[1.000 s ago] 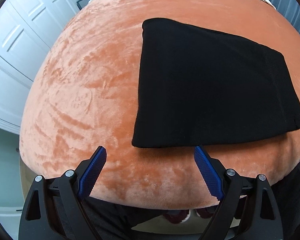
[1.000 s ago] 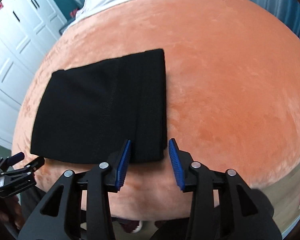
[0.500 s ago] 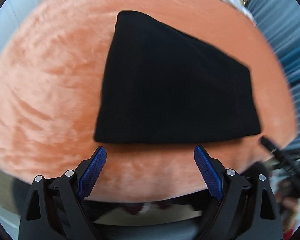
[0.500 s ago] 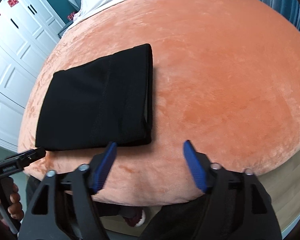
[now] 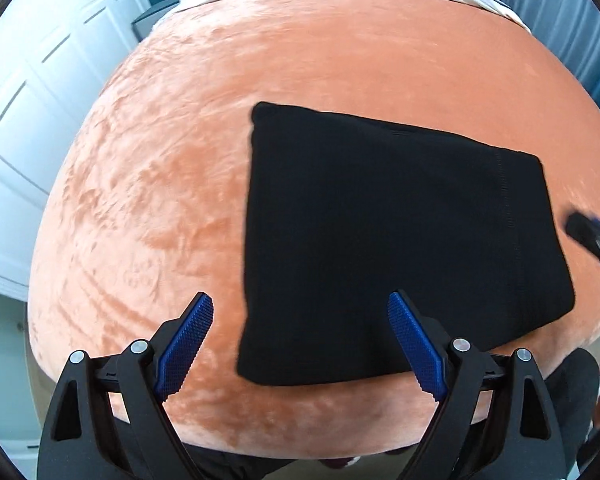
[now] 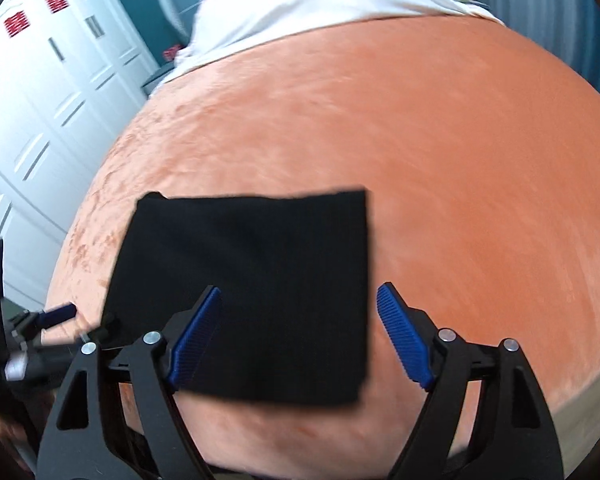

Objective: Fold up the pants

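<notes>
The black pants (image 5: 400,240) lie folded into a flat rectangle on the orange plush bed cover (image 5: 172,184). They also show in the right wrist view (image 6: 252,288). My left gripper (image 5: 300,344) is open and empty, held over the rectangle's near left corner. My right gripper (image 6: 300,340) is open and empty, held over the rectangle's near right part. The right gripper's tip (image 5: 592,232) shows at the right edge of the left wrist view. The left gripper (image 6: 56,320) shows at the left edge of the right wrist view.
White wardrobe doors (image 5: 28,128) stand to the left of the bed. A white sheet (image 6: 320,4) covers the far end of the bed. A blue-grey curtain (image 5: 580,32) hangs at the far right. The bed's near edge (image 5: 300,436) lies just below the grippers.
My right gripper opened wide from nearly shut around the pants' edge and let it go. Both views shifted as the grippers moved; the pants stayed flat.
</notes>
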